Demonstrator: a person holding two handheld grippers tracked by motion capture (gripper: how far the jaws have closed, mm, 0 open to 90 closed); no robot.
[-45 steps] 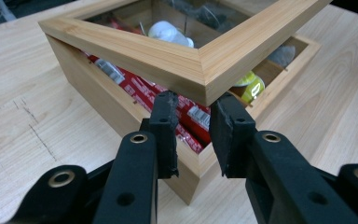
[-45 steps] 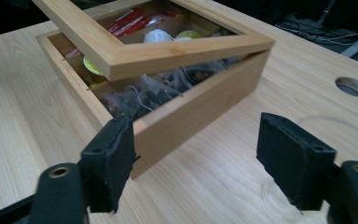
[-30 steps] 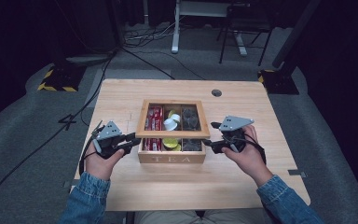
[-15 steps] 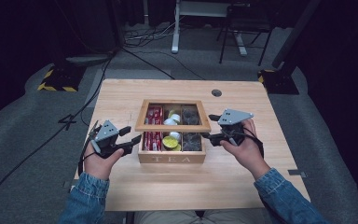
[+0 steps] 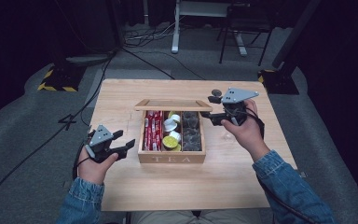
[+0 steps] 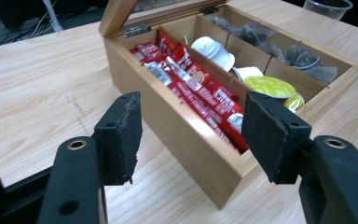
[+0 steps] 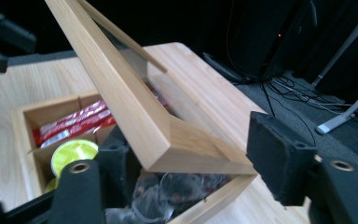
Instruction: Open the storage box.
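Note:
A wooden tea box [image 5: 171, 158] stands mid-table with its glass-paned lid [image 5: 172, 105] raised. Inside lie red sachets [image 5: 154, 130], white pods and a yellow-green capsule [image 5: 170, 140], and clear tea bags [image 5: 191, 128]. My right gripper [image 5: 212, 109] is at the lid's right corner. In the right gripper view the lid's corner [image 7: 121, 93] lies between the jaws of that gripper [image 7: 191, 154], which have just been closing; the right-hand pad stands off it. My left gripper [image 5: 125, 138] hovers left of the box; its jaws have just been opening, nothing between them [image 6: 191, 126].
The box sits on a light wooden table [image 5: 191, 186]. A clear plastic cup [image 6: 328, 7] stands behind the box at the back right. Cables, a chair's legs and a striped stand base [image 5: 56, 79] are on the grey floor beyond.
The right gripper has risen with the lid's corner, and the lid has swung up. The left gripper's jaws have gone from shut to open beside the box.

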